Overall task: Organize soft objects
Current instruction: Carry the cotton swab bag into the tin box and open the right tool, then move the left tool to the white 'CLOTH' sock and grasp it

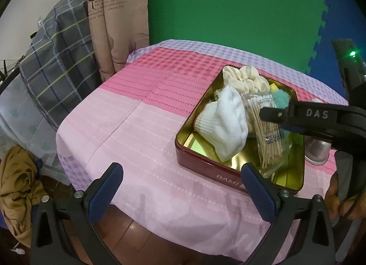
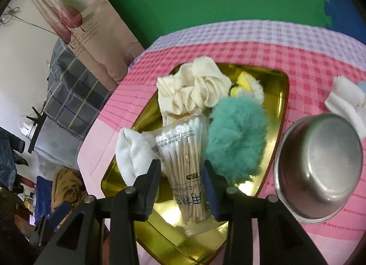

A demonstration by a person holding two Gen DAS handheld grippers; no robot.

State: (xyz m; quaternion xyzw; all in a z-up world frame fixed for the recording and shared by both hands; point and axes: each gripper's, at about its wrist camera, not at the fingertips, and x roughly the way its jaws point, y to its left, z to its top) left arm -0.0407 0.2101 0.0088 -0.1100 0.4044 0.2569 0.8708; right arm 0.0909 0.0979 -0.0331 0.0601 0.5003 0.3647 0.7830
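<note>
A red tin with a gold inside (image 1: 201,162) (image 2: 282,95) stands on the pink cloth. In it lie a cream scrunchie (image 1: 242,77) (image 2: 194,91), a white sock (image 1: 224,123) (image 2: 132,150), a teal fluffy scrunchie (image 1: 280,99) (image 2: 235,137), a yellow soft piece (image 2: 243,82) and a clear bag of cotton swabs (image 1: 267,134) (image 2: 183,164). My right gripper (image 2: 181,173) (image 1: 272,114) is over the tin, its jaws closed around the swab bag. My left gripper (image 1: 180,180) is open and empty at the tin's near left corner.
An upturned steel bowl (image 2: 320,171) (image 1: 318,150) sits right of the tin. A white sock (image 2: 345,102) lies behind the bowl. The table edge runs along the left, with plaid bedding (image 1: 59,59) and a brown cloth (image 1: 18,185) beyond it.
</note>
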